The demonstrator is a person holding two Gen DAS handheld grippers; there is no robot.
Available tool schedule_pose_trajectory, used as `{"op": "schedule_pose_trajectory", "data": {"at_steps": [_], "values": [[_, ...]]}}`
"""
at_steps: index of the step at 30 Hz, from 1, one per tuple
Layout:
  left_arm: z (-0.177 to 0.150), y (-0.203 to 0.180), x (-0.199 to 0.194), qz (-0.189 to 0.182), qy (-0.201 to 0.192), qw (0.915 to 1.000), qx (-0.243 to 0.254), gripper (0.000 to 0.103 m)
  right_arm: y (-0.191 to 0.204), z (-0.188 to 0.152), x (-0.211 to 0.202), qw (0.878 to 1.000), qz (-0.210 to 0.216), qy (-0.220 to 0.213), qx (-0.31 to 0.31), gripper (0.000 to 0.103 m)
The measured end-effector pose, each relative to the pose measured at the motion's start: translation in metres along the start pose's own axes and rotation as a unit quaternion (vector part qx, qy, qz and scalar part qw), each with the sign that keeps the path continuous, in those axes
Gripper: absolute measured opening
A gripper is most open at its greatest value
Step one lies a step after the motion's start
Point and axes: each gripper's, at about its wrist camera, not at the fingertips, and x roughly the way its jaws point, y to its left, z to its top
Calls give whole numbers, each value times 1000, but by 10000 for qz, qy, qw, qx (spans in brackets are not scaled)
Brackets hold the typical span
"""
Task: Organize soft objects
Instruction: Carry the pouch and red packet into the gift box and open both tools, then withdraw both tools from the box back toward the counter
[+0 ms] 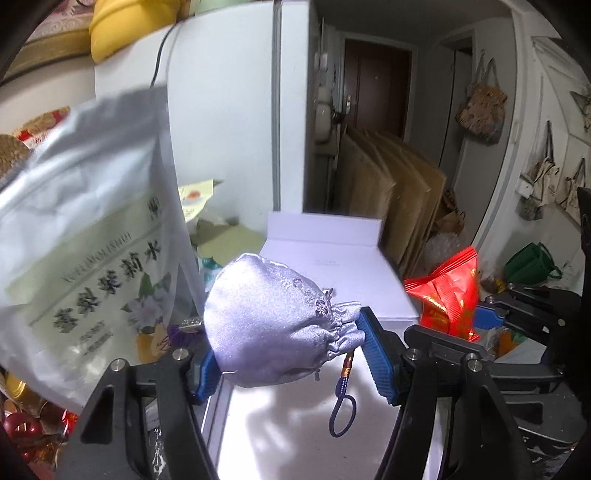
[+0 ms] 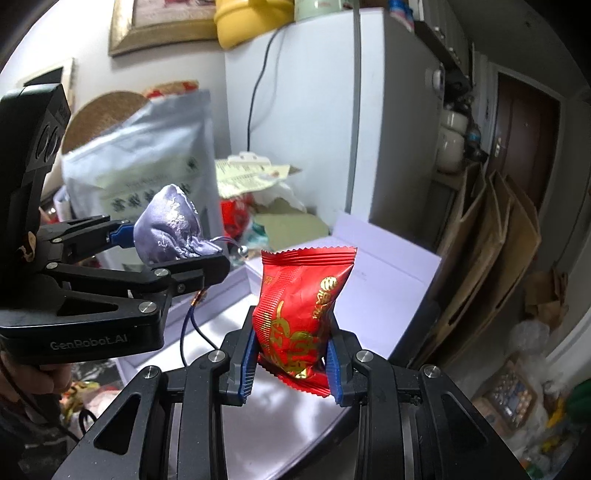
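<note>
Cluttered room corner: a tall white refrigerator (image 1: 236,122) stands at the back with a yellow plastic container (image 1: 129,26) on top, and flattened brown cardboard sheets (image 1: 391,199) lean against the wall to its right, near a dark brown door (image 1: 376,85). Below both grippers lies a flat white rectangular box (image 1: 332,258) with its lid hinged up at the far edge. A large silver foil stand-up pouch with green label and printed flowers (image 1: 88,236) stands left of the box, blurred in the left wrist view.

Left gripper (image 1: 291,350): jaws clamped on a pale lilac satin drawstring pouch (image 1: 273,317). One blue ribbed pad (image 1: 376,354) presses the gathered neck; the other pad sits against the rounded base. The pouch is held in the air above the white box, not touching it. A dark blue cord loop with a gold-wrapped end (image 1: 343,402) hangs from the neck, dangling free.

Right gripper (image 2: 291,365): jaws close together, clamped on the lower part of a red foil snack packet with gold print (image 2: 299,314). The packet stands upright between the blue pads, its serrated top seam uppermost, held above the box surface.

In the right wrist view the left gripper (image 2: 173,251) sits to the left of the packet, well apart from it, with the person's hand (image 2: 40,376) on its handle.
</note>
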Motion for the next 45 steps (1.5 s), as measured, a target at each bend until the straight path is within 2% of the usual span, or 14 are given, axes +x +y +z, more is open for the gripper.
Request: {"op": "schedule_pose_trajectory", "data": {"at_steps": [12, 15, 17, 21, 28, 32, 45], "values": [[-13, 10, 54, 278, 708, 9971, -11, 65, -6, -13, 54, 9979, 32, 647, 45, 32], [-13, 12, 59, 382, 828, 9958, -62, 66, -11, -14, 57, 9975, 20, 700, 119, 37], [-14, 13, 62, 514, 909, 9945, -56, 67, -12, -14, 57, 9972, -23, 739, 133, 45], [-16, 10, 64, 663, 1048, 9922, -89, 68, -14, -16, 54, 9966, -94, 812, 130, 49], [-10, -2, 40, 849, 823, 9930, 66, 69, -15, -15, 36, 9970, -227, 725, 112, 54], [0, -6, 20, 915, 615, 9939, 69, 73, -15, -10, 19, 9978, -265, 584, 146, 55], [29, -23, -74, 997, -211, 9947, 117, 73, -7, 24, -58, 9987, -471, -186, 102, 57]]}}
